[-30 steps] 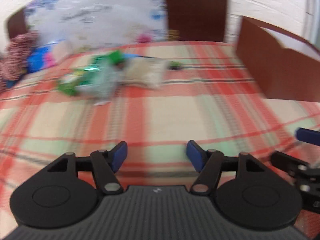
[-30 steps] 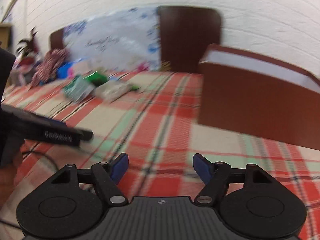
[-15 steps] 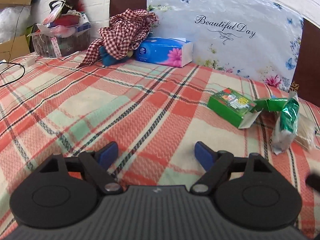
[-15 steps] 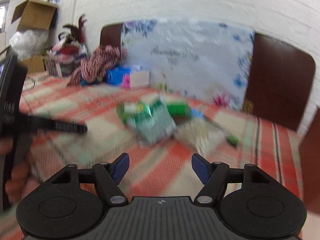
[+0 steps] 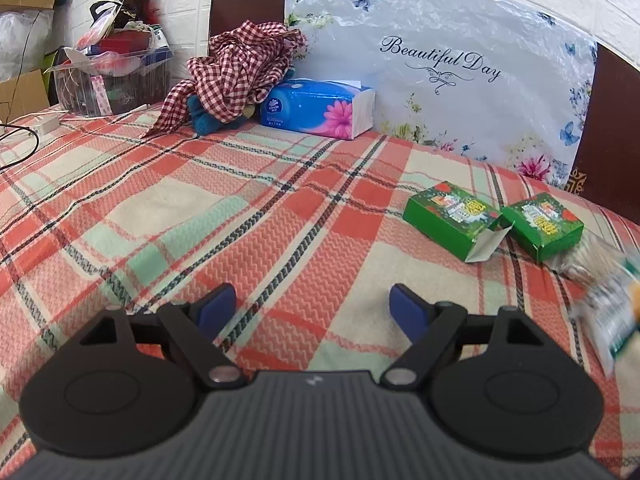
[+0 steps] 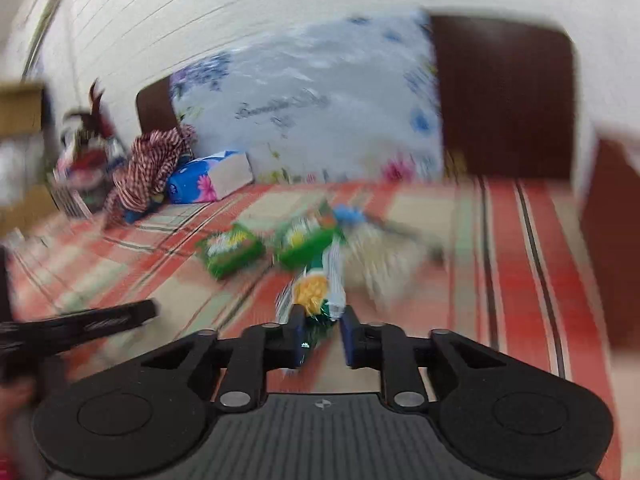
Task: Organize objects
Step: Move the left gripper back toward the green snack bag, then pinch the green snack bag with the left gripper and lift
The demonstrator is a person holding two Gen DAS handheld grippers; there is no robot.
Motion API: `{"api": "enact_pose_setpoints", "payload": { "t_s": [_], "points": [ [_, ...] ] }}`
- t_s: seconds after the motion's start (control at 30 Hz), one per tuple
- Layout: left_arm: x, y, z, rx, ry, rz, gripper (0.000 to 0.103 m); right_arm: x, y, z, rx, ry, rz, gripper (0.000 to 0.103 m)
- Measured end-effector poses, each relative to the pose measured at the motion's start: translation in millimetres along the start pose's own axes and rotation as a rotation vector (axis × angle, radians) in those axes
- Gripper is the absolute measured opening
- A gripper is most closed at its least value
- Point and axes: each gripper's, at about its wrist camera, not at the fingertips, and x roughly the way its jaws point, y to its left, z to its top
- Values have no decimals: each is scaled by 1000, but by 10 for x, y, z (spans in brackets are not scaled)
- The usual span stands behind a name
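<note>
My left gripper [image 5: 312,304] is open and empty, low over the plaid bedspread [image 5: 200,216]. Two small green boxes [image 5: 452,220] [image 5: 544,226] lie ahead to its right; the nearer one has an open flap. My right gripper [image 6: 322,338] is shut on a green and silver snack packet [image 6: 316,292], which shows blurred at the right edge of the left wrist view [image 5: 612,308]. In the blurred right wrist view the green boxes [image 6: 232,252] lie just beyond the packet, with a pale bag [image 6: 380,256] to their right.
A blue tissue pack [image 5: 316,108] and a red checked cloth [image 5: 240,68] lie at the headboard by a floral pillow [image 5: 460,72]. A cluttered basket [image 5: 108,76] stands far left. A brown box wall [image 6: 612,240] rises at the right.
My right gripper has closed on the snack packet and lifted it off the pile. My left gripper has swung left, then settled closer to the green boxes, still open.
</note>
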Motion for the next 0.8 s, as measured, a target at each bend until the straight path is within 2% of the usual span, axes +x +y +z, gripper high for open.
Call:
{"api": "enact_pose_setpoints", "payload": {
  "t_s": [0.07,0.1,0.13,0.2,0.27,0.3,0.33,0.4,0.47,0.53,0.6,0.67,0.73,0.8],
  "points": [
    [-3,-4,1,3,0,0,85,-320,-317,-201,193,57,90,10],
    [-7,-10,1,7,1,2,85,-461,-456,-308,251,80,113,11],
    [-8,-20,7,13,3,3,85,-587,-560,-396,274,96,95,16],
    [-21,-52,4,30,8,9,85,-823,-721,-528,261,87,-29,22],
    [-51,-130,-6,71,24,31,85,-1066,-836,-608,241,35,-116,35],
    [-91,-189,-13,92,33,42,85,-1164,-846,-638,220,11,-162,45],
    [-154,-248,-24,99,47,29,83,-1225,-829,-663,187,-10,-195,49],
    [-323,-391,-46,80,87,-91,81,-1233,-749,-695,105,-22,-217,52],
    [-518,-621,-57,85,116,-212,80,-1117,-613,-695,22,-7,-198,53],
    [-672,-837,-38,70,157,-337,80,-958,-441,-685,-85,8,-160,68],
    [-750,-1034,0,60,215,-453,81,-785,-217,-654,-192,11,-135,77],
    [-778,-1190,38,54,245,-500,86,-635,-30,-613,-280,-1,-121,80],
    [-733,-1304,37,30,269,-512,89,-468,133,-564,-357,-11,-111,86],
    [-649,-1402,30,33,307,-521,89,-268,228,-514,-412,-6,-120,87]
  ]
}}
